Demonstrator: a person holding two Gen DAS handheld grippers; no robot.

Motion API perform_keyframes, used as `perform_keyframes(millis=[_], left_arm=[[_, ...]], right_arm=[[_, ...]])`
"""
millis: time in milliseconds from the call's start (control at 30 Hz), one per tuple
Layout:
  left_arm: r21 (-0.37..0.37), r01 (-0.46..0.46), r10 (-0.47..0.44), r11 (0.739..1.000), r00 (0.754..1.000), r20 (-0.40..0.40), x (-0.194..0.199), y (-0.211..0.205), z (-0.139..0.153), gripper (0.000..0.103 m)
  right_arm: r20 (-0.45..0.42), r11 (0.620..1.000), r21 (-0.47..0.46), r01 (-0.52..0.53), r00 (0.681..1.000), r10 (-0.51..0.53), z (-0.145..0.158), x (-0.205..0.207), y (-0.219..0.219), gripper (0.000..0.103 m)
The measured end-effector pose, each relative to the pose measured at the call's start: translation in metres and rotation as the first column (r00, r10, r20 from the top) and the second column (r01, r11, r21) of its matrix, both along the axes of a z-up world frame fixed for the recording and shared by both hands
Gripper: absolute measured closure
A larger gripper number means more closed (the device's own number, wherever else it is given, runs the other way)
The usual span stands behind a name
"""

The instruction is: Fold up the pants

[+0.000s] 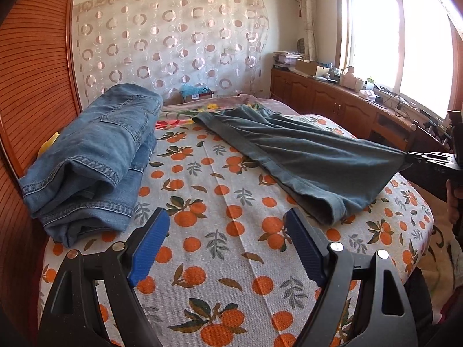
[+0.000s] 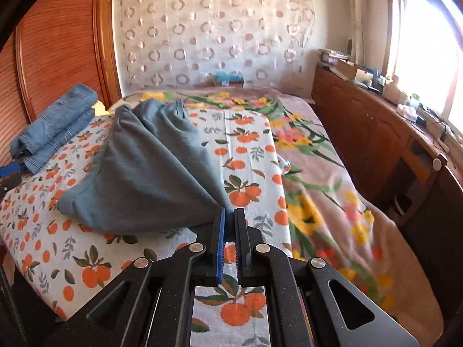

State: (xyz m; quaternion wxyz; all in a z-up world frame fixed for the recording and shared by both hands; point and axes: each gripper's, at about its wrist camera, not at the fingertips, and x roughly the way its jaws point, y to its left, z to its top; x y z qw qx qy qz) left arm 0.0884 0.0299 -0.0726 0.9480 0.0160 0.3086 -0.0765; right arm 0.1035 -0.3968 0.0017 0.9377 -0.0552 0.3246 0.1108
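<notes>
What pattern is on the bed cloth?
Oranges with leaves on the white cotton bed cloth; left wrist view.

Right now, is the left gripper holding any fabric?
No. The left gripper has its jaws spread wide over the orange-print sheet, nothing between them; the grey-blue pants lie beyond.

Both wrist views low over bed (image 1: 220, 173)

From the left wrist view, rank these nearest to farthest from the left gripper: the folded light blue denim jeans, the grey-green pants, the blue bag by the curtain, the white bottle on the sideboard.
1. Folded light blue denim jeans, left of the open left gripper; the grey-green pants, right, are too close to call.
2. Blue bag, beyond the bed.
3. White bottle, far right by the window.
</notes>
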Motion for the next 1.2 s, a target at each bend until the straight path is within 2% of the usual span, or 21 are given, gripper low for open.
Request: perform_keyframes(millis=[67,200,367,600,733,833,900,933,967,1000,1067,1200], left_arm=[[-0.001,0.003,-0.003,1.0,1.0,-0.002,-0.001,-0.001,-0.001,0.019],[0.001,0.004,-0.004,1.0,1.0,-0.007,-0.004,-0.002,-0.001,0.019],[-0.007,0.0,0.0,1.0,1.0,-0.008,-0.007,-0.001,-0.002,0.019],[-0.022,-0.015,0.015,1.0,1.0,-0.023,-0.009,0.004,-0.009,0.019],[-0.029,-0.027,0.026,0.999,0.999,-0.027,-0.012,0.01,-0.01,0.019],[-0.033,-0.032,0.031,0.999,0.999,-0.028,-0.013,0.012,-0.01,0.019],[-0.035,-0.034,0.033,0.999,0.999,-0.028,-0.013,0.014,-0.01,0.019],[-0.037,-0.033,0.032,0.999,0.999,-0.028,-0.013,0.015,-0.011,0.019],[-0.039,-0.034,0.032,0.999,0.999,-0.028,-0.013,0.016,-0.011,0.019],[-0.039,-0.033,0.032,0.999,0.999,-0.029,-0.013,0.015,-0.012,0.019],[-0.037,-0.031,0.03,0.999,0.999,-0.031,-0.012,0.014,-0.011,0.019],[-0.04,-0.02,0.019,0.999,0.999,-0.028,-0.007,0.009,-0.01,0.019]], right_arm=[[0.013,1.0,-0.02,0.018,1.0,-0.018,0.001,0.0,0.008,0.087],[0.027,0.999,0.032,-0.015,1.0,0.014,0.015,0.003,0.03,0.068],[0.008,0.982,0.099,-0.162,0.987,0.162,0.016,-0.008,0.071,0.064],[-0.063,0.921,0.092,-0.378,0.921,0.385,-0.005,-0.013,0.162,0.061],[-0.09,0.917,0.055,-0.395,0.913,0.398,-0.015,-0.006,0.193,0.059],[-0.116,0.932,-0.03,-0.361,0.927,0.356,-0.024,0.015,0.207,0.058],[-0.127,0.942,-0.029,-0.335,0.936,0.329,-0.026,0.022,0.206,0.058],[-0.128,0.944,-0.022,-0.328,0.938,0.323,-0.026,0.023,0.202,0.06],[-0.12,0.946,-0.02,-0.325,0.94,0.32,-0.023,0.023,0.198,0.082],[-0.109,0.946,-0.019,-0.323,0.942,0.319,-0.019,0.022,0.196,0.096],[-0.081,0.948,0.009,-0.319,0.945,0.318,-0.004,0.015,0.181,0.101],[-0.01,0.959,0.049,-0.281,0.96,0.281,0.027,-0.002,0.142,0.102]])
